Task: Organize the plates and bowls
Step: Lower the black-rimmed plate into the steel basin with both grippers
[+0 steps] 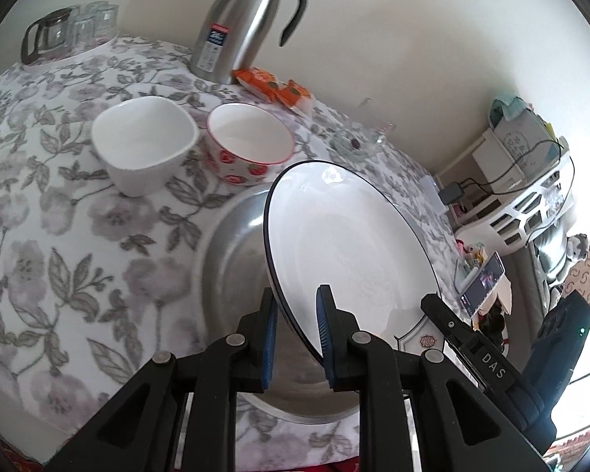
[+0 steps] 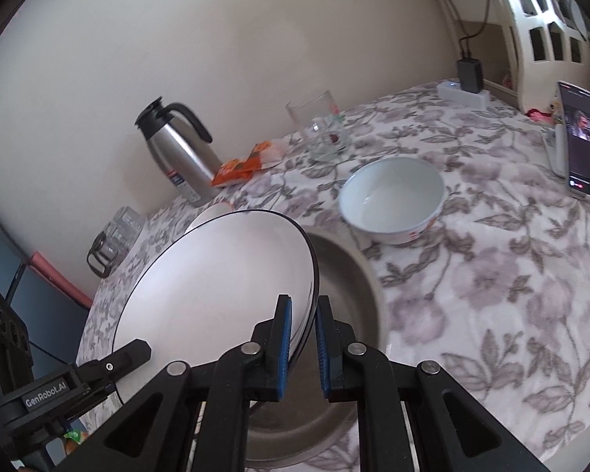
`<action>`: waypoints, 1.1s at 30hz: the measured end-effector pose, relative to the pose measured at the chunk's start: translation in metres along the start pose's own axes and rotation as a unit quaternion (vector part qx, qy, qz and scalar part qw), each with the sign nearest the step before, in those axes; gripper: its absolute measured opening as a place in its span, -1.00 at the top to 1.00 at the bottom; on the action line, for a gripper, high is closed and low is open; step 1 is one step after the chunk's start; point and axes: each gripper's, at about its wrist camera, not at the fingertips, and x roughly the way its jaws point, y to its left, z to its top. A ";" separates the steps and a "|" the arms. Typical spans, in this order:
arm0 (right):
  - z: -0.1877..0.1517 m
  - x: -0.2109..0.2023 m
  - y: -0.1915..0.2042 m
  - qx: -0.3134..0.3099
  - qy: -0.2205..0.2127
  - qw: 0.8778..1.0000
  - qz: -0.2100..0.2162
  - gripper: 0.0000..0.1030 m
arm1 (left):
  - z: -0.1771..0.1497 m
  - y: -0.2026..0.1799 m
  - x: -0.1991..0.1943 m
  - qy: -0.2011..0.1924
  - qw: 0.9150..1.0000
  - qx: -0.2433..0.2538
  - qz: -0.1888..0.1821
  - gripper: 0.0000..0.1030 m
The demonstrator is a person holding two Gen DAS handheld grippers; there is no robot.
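A white plate with a dark rim point(image 1: 350, 236) hangs tilted above a round steel plate point(image 1: 232, 259) on the flowered tablecloth. My left gripper point(image 1: 297, 299) is shut on its near rim. My right gripper point(image 2: 303, 303) is shut on the opposite rim of the same white plate point(image 2: 216, 283), over the steel plate point(image 2: 346, 275). A white square bowl point(image 1: 143, 137) and a strawberry-patterned bowl point(image 1: 249, 137) stand side by side behind the plates. Right of the steel plate stands a white round bowl point(image 2: 393, 196) with red marks.
A steel thermos jug point(image 1: 240, 19) and orange snack packets point(image 1: 271, 86) stand by the wall. A glass pot with tumblers point(image 1: 59, 31) is at the far left corner. A drinking glass point(image 2: 318, 126), a charger point(image 2: 468, 74) and a lit phone point(image 2: 582, 141) sit toward the right.
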 end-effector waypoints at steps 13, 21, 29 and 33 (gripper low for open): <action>-0.007 0.020 -0.003 0.010 0.028 0.999 -0.022 0.75 | -0.004 0.010 0.023 0.044 0.999 -0.003 0.027 0.59; -0.011 0.034 -0.013 0.013 0.055 0.997 -0.044 0.75 | -0.009 0.010 0.042 0.073 0.996 -0.010 0.042 0.58; -0.012 0.039 -0.015 0.006 0.064 0.996 -0.054 0.75 | -0.009 0.007 0.050 0.076 0.996 0.000 0.053 0.60; -0.013 0.041 -0.014 0.000 0.069 0.996 -0.057 0.75 | -0.010 0.009 0.052 0.083 0.995 -0.002 0.060 0.60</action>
